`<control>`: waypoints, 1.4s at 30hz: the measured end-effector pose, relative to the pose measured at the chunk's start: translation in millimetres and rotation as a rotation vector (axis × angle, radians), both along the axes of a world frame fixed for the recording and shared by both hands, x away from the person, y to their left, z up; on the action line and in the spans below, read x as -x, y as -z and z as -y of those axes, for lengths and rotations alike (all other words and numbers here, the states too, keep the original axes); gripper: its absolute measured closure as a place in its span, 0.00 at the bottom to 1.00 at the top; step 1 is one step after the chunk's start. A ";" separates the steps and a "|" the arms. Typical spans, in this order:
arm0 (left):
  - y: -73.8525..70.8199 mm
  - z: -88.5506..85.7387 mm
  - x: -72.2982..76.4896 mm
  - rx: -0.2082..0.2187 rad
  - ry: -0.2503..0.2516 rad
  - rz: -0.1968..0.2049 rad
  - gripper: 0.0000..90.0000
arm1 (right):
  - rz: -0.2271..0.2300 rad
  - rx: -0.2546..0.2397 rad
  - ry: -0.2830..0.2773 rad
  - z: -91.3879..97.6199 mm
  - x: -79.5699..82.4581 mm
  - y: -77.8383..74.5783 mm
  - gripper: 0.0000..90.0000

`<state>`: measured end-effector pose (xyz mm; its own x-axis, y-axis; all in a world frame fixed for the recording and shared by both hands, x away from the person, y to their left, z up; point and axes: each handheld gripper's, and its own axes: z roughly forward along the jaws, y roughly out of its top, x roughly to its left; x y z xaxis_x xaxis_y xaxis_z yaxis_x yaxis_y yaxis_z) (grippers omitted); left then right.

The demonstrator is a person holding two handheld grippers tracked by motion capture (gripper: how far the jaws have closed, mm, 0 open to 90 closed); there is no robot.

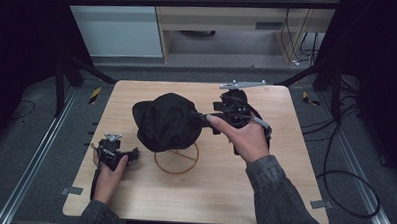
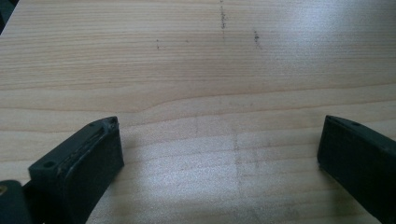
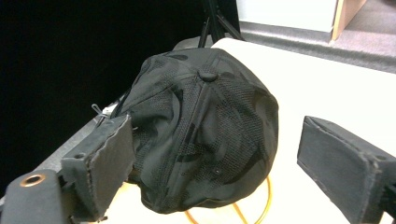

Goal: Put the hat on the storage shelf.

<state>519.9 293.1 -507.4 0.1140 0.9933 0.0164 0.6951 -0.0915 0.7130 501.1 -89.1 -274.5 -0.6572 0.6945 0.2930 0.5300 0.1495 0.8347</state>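
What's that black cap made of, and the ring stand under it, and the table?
Black cap: looks like matte fabric with perforated mesh panels, tiny holes showing. Ring stand: seemingly thin wire or light wood with a yellowish sheen; hard to say. Table: pale wood or wood-look laminate, grain lines visible.

High view: fixed overhead, facing forward and down, far enough to take in the whole tabletop (image 1: 208, 192) and floor beyond. Left gripper view: very near, tilted down onto bare wood between its jaws. Right gripper view: close, looking level across the tabletop at the black cap (image 3: 201, 130) on its wire stand (image 3: 261, 205), shared with the high view.
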 end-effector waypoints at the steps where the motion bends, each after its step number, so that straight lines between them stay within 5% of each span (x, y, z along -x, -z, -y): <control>1: 0.0 0.0 0.0 0.000 0.000 0.000 0.00 | 0.005 -0.002 0.004 1.4 0.7 -0.6 0.10; 17: 0.0 0.0 0.0 0.000 0.000 0.000 0.00 | 0.084 0.011 0.041 28.4 13.7 -7.5 0.06; 42: -0.1 0.0 0.0 0.000 0.000 0.000 0.00 | 0.134 0.048 0.087 53.7 23.7 -9.6 0.05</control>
